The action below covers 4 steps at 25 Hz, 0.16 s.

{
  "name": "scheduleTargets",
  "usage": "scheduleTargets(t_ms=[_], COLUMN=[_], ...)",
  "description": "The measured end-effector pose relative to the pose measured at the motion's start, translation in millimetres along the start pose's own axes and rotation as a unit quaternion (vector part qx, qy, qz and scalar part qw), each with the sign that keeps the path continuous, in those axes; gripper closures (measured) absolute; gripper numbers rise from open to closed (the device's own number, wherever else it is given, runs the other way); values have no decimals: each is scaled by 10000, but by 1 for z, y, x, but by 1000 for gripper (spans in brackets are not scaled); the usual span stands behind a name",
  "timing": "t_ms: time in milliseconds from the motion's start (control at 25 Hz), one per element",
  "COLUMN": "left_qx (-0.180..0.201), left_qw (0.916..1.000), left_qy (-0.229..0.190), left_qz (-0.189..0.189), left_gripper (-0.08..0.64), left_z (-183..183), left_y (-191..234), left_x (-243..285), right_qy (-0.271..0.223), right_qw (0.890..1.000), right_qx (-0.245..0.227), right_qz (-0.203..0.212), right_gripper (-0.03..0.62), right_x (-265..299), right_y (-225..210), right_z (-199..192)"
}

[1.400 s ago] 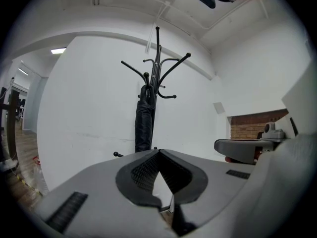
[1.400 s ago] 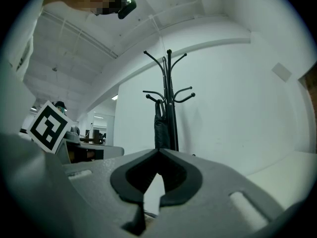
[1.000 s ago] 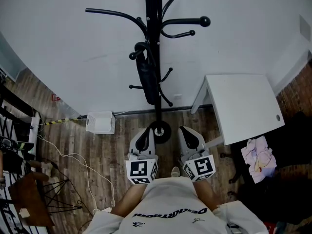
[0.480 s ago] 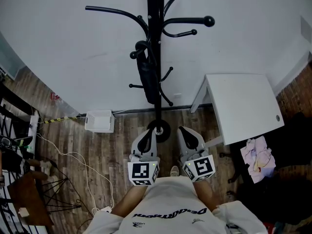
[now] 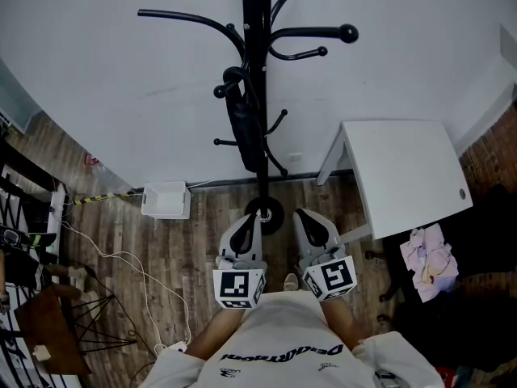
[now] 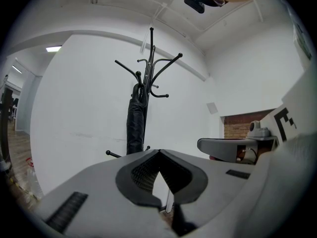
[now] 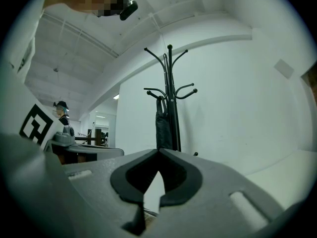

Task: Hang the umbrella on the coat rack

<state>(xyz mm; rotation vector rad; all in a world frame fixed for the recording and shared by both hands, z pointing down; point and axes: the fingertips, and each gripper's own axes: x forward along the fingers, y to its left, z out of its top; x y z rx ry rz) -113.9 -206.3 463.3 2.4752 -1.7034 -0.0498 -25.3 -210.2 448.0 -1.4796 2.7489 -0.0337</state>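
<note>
A folded black umbrella [image 5: 243,128] hangs by its handle from a hook of the black coat rack [image 5: 254,63], which stands against the white wall. It also shows as the umbrella [image 6: 135,123] on the rack [image 6: 150,73] and as the umbrella [image 7: 163,125] beside the rack [image 7: 171,93]. My left gripper [image 5: 251,221] and right gripper [image 5: 304,217] are held side by side close to the person's body, short of the rack's base [image 5: 264,215]. Both are shut and hold nothing: left gripper [image 6: 158,152], right gripper [image 7: 158,150].
A white table [image 5: 400,176] stands right of the rack, with a pale cloth [image 5: 428,257] on the floor beyond it. A white box [image 5: 166,201] sits by the wall at left. Cables [image 5: 121,257] and dark furniture [image 5: 32,241] crowd the left side.
The left gripper has shifted slightly toward the body; otherwise nothing has visibly changed.
</note>
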Motion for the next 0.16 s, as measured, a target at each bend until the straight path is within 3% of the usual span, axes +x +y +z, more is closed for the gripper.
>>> scheduleTargets(t_ms=[160], left_qx=[17], left_qw=[10000], left_qy=[-49], left_qz=[14], left_gripper=[561], left_z=[1], left_y=[1], left_x=[3], right_qy=[-26], right_qw=[10000], right_qx=[-30], right_qz=[8], right_gripper=[595], right_x=[3], right_y=[-2], right_z=[0])
